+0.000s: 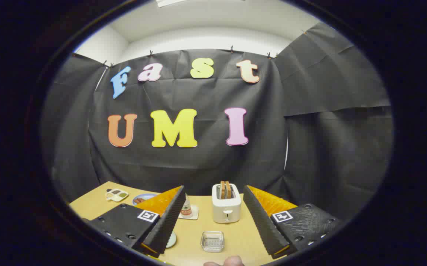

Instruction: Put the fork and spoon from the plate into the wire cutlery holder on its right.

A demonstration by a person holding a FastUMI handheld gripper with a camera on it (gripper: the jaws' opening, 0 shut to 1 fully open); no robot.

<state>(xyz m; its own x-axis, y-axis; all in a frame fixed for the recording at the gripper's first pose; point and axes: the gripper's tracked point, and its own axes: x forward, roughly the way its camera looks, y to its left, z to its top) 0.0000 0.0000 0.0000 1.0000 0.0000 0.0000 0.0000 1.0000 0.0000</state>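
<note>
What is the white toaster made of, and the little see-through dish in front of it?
The toaster looks like smooth, glossy white plastic, since light glints softly on its front; painted metal is possible too. Two brown slices stand in its slots. The small square dish seems to be clear glass or hard plastic, because the tan table shows through it. The gripper is open, with both things between its fingers.

The left finger of the hand-held gripper (211, 221) is covering most of a pale round plate (171, 240), leaving just a sliver showing. It is also hiding part of a small bottle (186, 207) and of a bluish dish (142, 198) farther back. What is lying on that dish is too small to make out. A fingertip (232, 261) is getting cut off at the near edge of the worktop (243, 236). The fingers are standing wide apart, gripping nothing.
</note>
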